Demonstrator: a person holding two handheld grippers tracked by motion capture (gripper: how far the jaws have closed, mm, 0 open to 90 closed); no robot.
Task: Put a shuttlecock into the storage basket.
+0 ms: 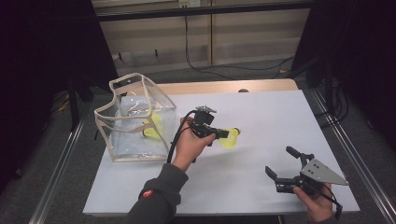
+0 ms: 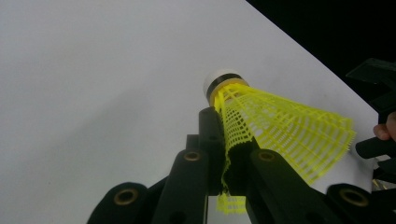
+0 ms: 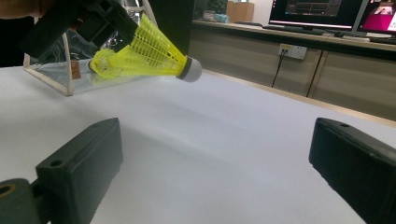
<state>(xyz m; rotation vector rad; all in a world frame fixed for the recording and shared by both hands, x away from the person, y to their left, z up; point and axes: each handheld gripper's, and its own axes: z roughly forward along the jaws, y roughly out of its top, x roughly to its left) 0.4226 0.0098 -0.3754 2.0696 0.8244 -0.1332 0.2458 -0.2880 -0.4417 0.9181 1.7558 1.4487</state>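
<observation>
Right gripper point(image 1: 279, 169) low at near right of the white table point(image 1: 261, 186), held in the right hand point(image 1: 317, 205), jaws spread wide, nothing between them, pointing left and away. Left hand point(image 1: 189, 144) reaches in from the bottom centre, sleeve point(image 1: 156, 198) dark; left gripper point(image 1: 223, 134) points right, jaws pinched on the skirt of a yellow shuttlecock point(image 1: 230, 138), cork end forward, lifted above the table mid-surface. Further left, a clear bag point(image 1: 135, 119) with beige trim stands open, yellow item inside point(image 1: 152, 130), probably another shuttlecock. Cable point(image 1: 175, 135) trails from the left gripper.
</observation>
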